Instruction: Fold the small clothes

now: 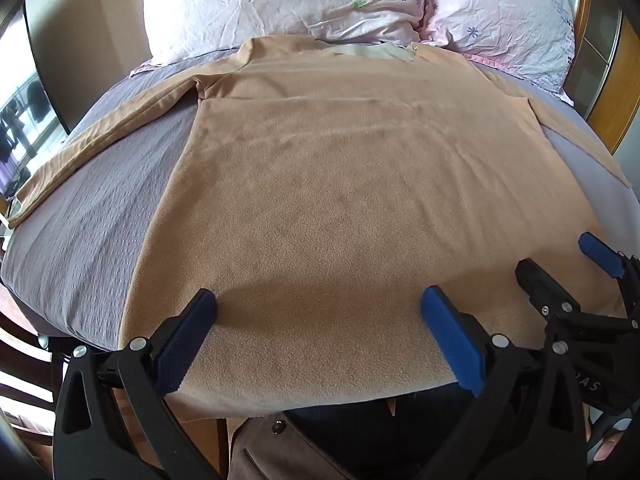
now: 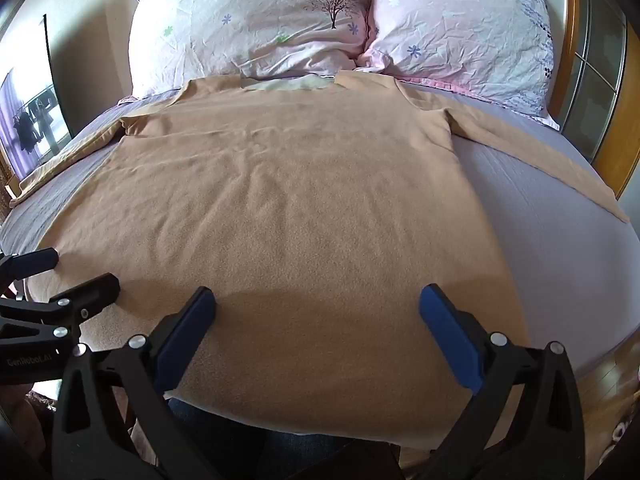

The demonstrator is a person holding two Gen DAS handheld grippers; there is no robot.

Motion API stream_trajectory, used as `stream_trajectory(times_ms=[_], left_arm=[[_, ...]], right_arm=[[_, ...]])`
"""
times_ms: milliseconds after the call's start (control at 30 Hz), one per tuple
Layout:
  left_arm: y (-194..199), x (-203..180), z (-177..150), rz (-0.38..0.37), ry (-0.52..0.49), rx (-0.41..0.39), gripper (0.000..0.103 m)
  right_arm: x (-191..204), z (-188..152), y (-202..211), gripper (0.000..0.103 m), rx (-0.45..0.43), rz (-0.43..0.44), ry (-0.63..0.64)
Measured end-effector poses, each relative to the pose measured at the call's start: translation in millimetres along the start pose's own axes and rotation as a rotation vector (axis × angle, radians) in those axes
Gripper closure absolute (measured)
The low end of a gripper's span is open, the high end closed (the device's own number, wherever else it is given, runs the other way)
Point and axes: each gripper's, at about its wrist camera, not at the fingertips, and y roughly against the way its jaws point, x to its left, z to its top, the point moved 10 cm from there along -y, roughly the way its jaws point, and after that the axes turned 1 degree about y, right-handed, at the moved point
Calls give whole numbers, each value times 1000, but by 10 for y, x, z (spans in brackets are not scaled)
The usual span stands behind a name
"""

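Note:
A tan long-sleeved fleece top (image 1: 340, 184) lies spread flat on the bed, collar toward the pillows, both sleeves stretched out sideways; it also shows in the right wrist view (image 2: 288, 200). Its hem hangs over the near bed edge. My left gripper (image 1: 318, 300) is open and empty, hovering over the hem's left part. My right gripper (image 2: 316, 300) is open and empty over the hem's right part. The right gripper also shows in the left wrist view (image 1: 560, 264), and the left gripper shows in the right wrist view (image 2: 76, 268).
The bed has a lilac sheet (image 1: 92, 208). Two pink floral pillows (image 2: 256, 20) lie at the head. A wooden headboard and frame (image 2: 576, 60) run along the right. A window (image 1: 24, 120) is at the left. The person's legs (image 1: 380, 420) are below the hem.

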Motion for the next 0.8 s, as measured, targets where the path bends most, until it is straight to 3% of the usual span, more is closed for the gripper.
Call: stream_trajectory(times_ms=[800], left_arm=[[1,0,4,-1,1,-4,1]], right_arm=[[-12,0,18,2,-6,0,0]])
